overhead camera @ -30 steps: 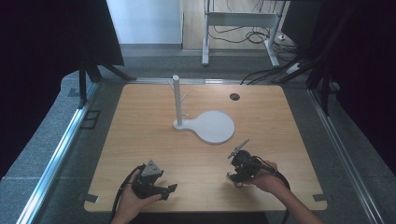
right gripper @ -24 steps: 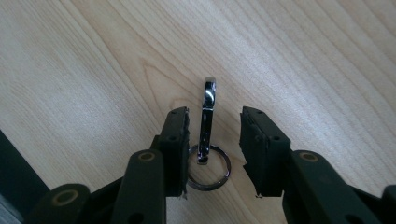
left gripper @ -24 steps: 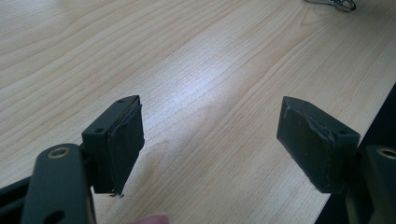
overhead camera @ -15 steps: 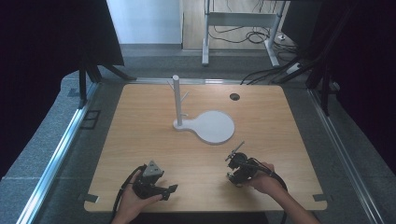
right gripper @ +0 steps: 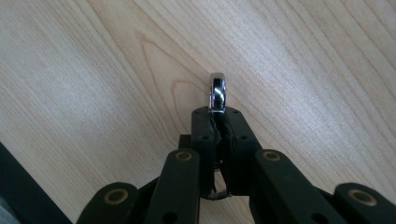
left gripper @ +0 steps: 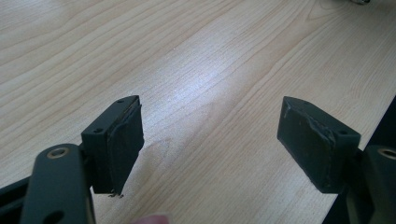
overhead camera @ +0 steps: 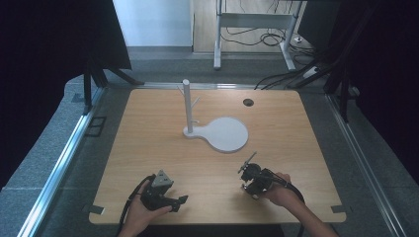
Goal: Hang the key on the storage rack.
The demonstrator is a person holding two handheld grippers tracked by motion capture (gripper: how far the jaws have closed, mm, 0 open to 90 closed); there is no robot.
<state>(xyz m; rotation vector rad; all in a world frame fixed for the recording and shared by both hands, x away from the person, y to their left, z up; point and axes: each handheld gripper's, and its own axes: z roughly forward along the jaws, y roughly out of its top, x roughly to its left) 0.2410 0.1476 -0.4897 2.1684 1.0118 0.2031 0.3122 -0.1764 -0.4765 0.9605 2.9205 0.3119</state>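
Note:
My right gripper (right gripper: pixel 217 114) is shut on a shiny metal ring (right gripper: pixel 217 91), which stands edge-on just above the wooden table (right gripper: pixel 303 56). In the high view the right gripper (overhead camera: pixel 247 165) is near the table's front right, pointing toward the far right. My left gripper (left gripper: pixel 210 135) is open with nothing between its pads, low over bare wood. In the high view the left gripper (overhead camera: pixel 179 203) sits at the front left, held in a hand. A white stand (overhead camera: pixel 188 106) with a post, small pegs and a round base plate (overhead camera: pixel 228 134) is at the table's middle.
A small black hole (overhead camera: pixel 248 102) lies in the tabletop at the back right. Metal rails (overhead camera: pixel 59 163) run along the table's left and right sides. Cables and a table frame (overhead camera: pixel 257 29) lie on the floor behind.
The right gripper has shifted slightly toward the front edge with the ring in it. The left gripper has stayed put.

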